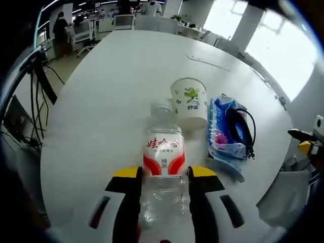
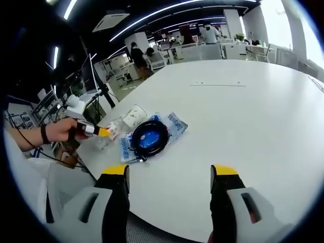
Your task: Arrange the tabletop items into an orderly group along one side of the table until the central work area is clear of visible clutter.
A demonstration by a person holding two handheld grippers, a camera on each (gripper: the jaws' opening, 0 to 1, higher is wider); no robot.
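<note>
Left gripper view: left tongs (image 1: 164,178) clamped on clear water bottle (image 1: 163,167) lying on white worktop (image 1: 101,101). At 1 o'clock of bottle, paper cup (image 1: 189,103); just beside at 3 o'clock, blue packet (image 1: 225,132) under coiled black cable (image 1: 240,126). Right gripper view: right tongs (image 2: 170,176) spread wide, holding nothing, above worktop edge, cluster at 11 o'clock.

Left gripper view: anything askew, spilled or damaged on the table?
Nothing spilled or damaged. The water bottle sits between the left gripper jaws. The paper cup is upright beside the blue packet, which has a black cable coiled on it. The right gripper is open, holding nothing.
</note>
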